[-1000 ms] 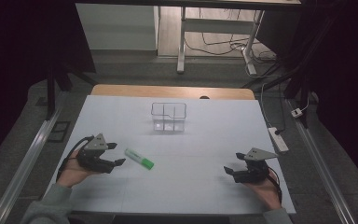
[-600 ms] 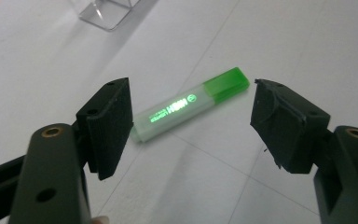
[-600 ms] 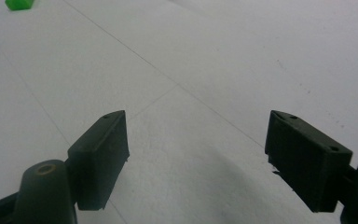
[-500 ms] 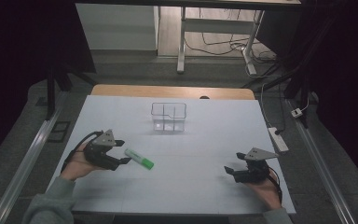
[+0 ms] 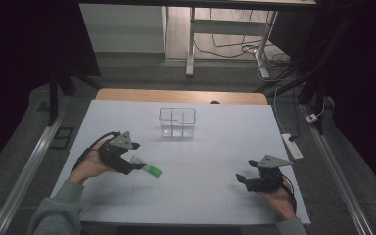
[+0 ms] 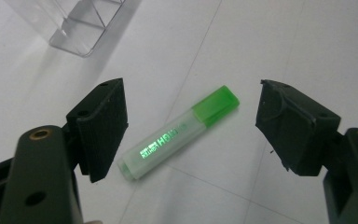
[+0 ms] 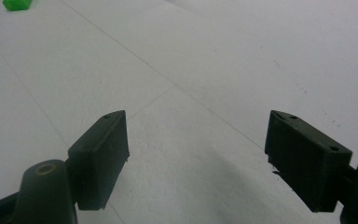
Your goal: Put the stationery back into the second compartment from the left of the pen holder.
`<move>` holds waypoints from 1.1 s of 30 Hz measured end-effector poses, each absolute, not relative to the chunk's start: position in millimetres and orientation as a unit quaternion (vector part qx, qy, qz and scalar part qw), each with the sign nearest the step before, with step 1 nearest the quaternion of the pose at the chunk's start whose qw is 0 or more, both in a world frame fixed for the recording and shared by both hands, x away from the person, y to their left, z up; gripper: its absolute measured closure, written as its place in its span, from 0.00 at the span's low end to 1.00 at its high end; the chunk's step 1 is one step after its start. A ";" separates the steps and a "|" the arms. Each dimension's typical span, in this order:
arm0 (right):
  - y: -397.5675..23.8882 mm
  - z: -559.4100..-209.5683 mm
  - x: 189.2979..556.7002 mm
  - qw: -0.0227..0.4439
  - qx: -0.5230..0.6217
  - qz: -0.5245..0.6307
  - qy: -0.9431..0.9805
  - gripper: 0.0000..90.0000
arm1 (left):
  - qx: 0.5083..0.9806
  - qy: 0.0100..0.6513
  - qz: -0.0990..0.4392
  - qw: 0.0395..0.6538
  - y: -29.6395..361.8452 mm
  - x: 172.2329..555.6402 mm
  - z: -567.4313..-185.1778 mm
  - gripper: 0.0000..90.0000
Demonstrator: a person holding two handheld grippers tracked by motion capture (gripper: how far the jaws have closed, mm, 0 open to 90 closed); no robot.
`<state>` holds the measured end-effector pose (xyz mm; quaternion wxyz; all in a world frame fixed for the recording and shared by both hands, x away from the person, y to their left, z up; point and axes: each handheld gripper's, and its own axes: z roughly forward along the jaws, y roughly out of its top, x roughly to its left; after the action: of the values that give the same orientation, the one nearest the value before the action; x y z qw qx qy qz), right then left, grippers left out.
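Two grippers rest on the white table (image 5: 215, 196) in the high view: the left gripper (image 5: 136, 166) near the left edge, touching a green highlighter (image 5: 147, 168), the right gripper (image 5: 241, 179) near the right front corner. A clear bin (image 5: 177, 122) stands toward the far edge.

Left gripper view: jaws wide apart, gripping nothing, the highlighter (image 6: 179, 133) flat between them.

Right gripper view: jaws wide, empty.

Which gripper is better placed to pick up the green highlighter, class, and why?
The left gripper. Its open jaws already straddle the green highlighter lying on the table. The right gripper, also open, sits far across the white table over bare surface.
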<state>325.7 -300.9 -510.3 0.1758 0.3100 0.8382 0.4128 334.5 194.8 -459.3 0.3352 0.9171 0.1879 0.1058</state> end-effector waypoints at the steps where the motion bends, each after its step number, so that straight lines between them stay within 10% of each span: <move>1: -300.9 -510.3 325.7 0.176 0.310 0.413 0.838 0.24 | 0.918 0.185 0.105 0.335 194.0 336.1 -459.2 0.28; 33: -300.6 -512.6 325.0 0.175 0.310 0.406 0.842 0.23 | 0.969 0.047 0.031 0.239 150.7 365.1 -484.3 0.33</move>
<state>325.0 -300.6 -512.6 0.1752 0.3101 0.8418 0.4056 365.1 150.7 -484.3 0.2390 0.9694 0.0474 0.0313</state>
